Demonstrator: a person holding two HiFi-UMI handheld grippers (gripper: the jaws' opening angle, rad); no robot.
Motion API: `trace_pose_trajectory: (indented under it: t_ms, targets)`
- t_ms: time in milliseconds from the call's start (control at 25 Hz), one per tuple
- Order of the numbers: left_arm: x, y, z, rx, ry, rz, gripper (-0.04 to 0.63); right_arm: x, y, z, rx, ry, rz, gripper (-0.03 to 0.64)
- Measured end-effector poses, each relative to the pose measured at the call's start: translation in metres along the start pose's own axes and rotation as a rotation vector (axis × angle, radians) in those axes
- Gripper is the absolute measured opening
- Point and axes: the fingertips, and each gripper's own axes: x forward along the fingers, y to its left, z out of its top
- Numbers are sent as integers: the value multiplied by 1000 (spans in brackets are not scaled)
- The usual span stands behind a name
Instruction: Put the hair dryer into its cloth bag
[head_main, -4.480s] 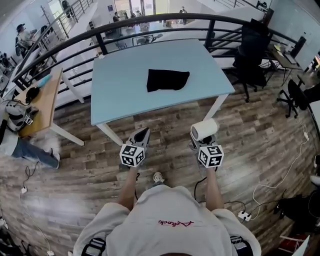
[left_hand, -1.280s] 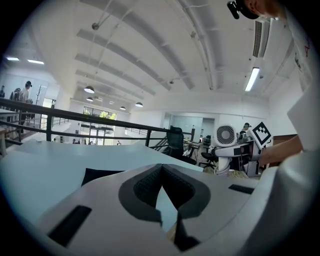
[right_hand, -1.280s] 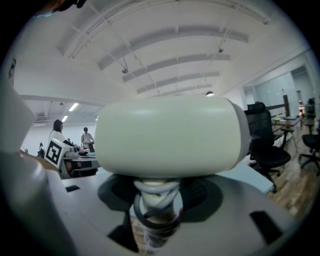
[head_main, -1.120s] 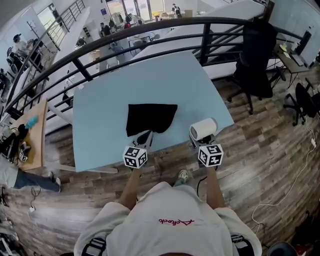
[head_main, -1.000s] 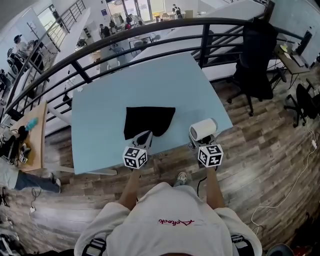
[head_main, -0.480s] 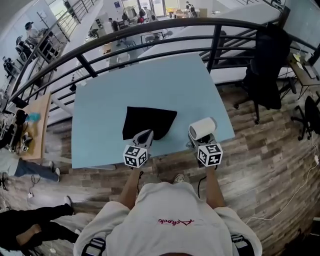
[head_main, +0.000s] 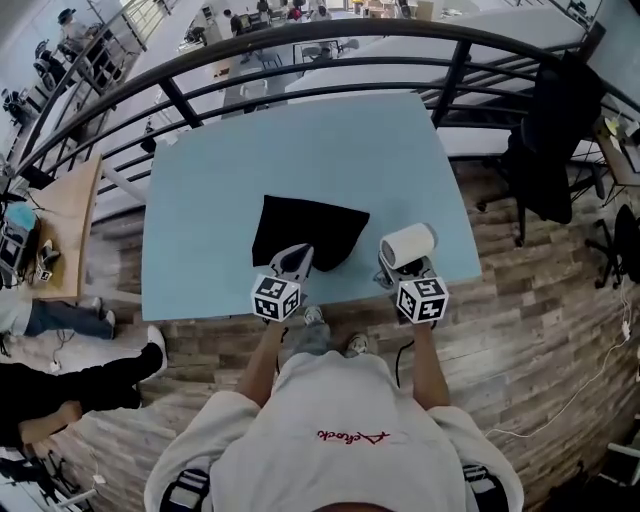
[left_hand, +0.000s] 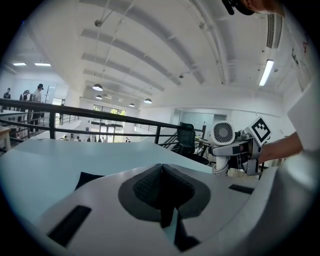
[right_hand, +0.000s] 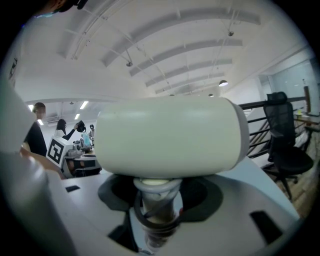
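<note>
Head view, looking steeply down. Pale blue table is the ref. landmark. Black cloth bag lies flat on the table, toward its near edge and approx. mid-width, not in either gripper. L gripper is over the table's near edge, tip at the bag's near hem; contact w/ the cloth cannot be told. In the left gripper view its jaws are pressed together w/ nothing between them, the dark pads meet along one line, and the bag shows low and left on the table beyond them. R gripper is over the table's near edge toward its right corner, well apart from the bag. Its jaws pinch the handle of the cream hair dryer, so the dryer is up off the table, barrel lying crosswise above the jaws. In the right gripper view the handle stands upright between the pads w/ a dark loop round it, and the barrel fills the frame above. In the left gripper view the dryer's round rear grille faces the camera, to the right of the table. A marker cube sits on the R gripper's rear, toward the person. Dark railing curves past the table's far edge. A black office chair stands right of the table on the wood floor.
</note>
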Motion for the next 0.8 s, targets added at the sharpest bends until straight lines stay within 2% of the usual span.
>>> trace_pose_trajectory:
  t_ms: [400, 800]
  targets:
    - [48, 16, -15, 10, 77, -108, 9, 33, -3, 4, 3, 28, -57, 238]
    - [87, -8, -50, 50, 208, -142, 11, 29, -27, -16, 53, 62, -92, 238]
